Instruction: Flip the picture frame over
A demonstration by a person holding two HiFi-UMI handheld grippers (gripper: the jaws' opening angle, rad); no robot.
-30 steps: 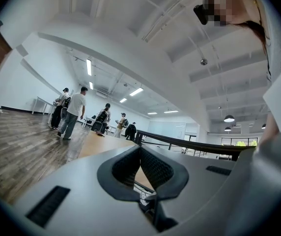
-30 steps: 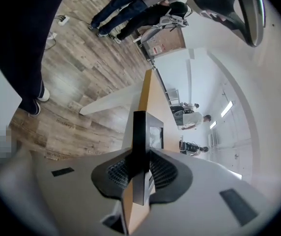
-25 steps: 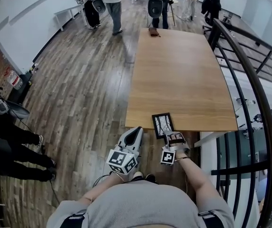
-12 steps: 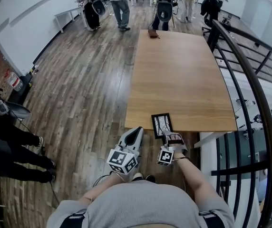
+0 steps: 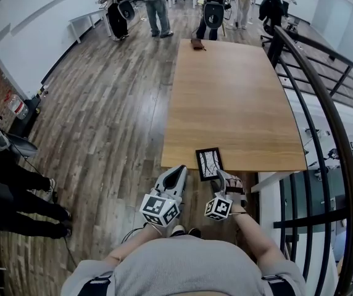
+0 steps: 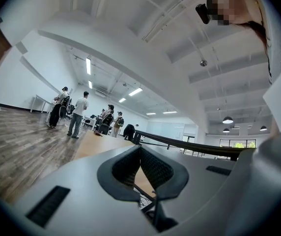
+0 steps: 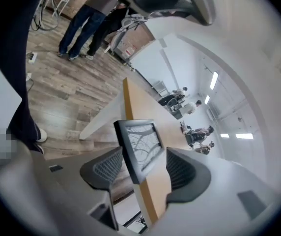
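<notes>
Far left, wooden floor (image 5: 115,103) and a bystander's dark trouser legs (image 5: 16,190) at the edge of my head view; people (image 5: 158,2) stand at the far end of the room.

Coming in, my left gripper (image 5: 178,169) hangs off the near edge of the bench (image 5: 232,97), out over the floor and pointing about level; in the left gripper view its fingers (image 6: 124,167) are pressed together at the tips with nothing between them; the left gripper (image 6: 140,149) is well clear of the frame.

Next along, the picture frame (image 5: 210,163) lies flat on the bench right at the near edge, dark border, pale picture with thin branching lines facing up; its near end pokes just past the edge.

Now the right gripper (image 5: 228,179), just beside that near end and angled down at it; its fingers have just been opening and now stand spread wide. In the right gripper view the picture frame (image 7: 140,141) sits between the fingers (image 7: 105,167), its near corner reaching in among the pads; the left pad is close beside the frame's edge, the right pad stands apart from it with bench (image 7: 152,197) showing in the gap; neither pad presses on it, so the right gripper (image 7: 143,168) holds nothing.

Far right, a dark curved railing (image 5: 324,103) runs along the bench's side; a small brown object (image 5: 197,42) rests at the bench's far end.
</notes>
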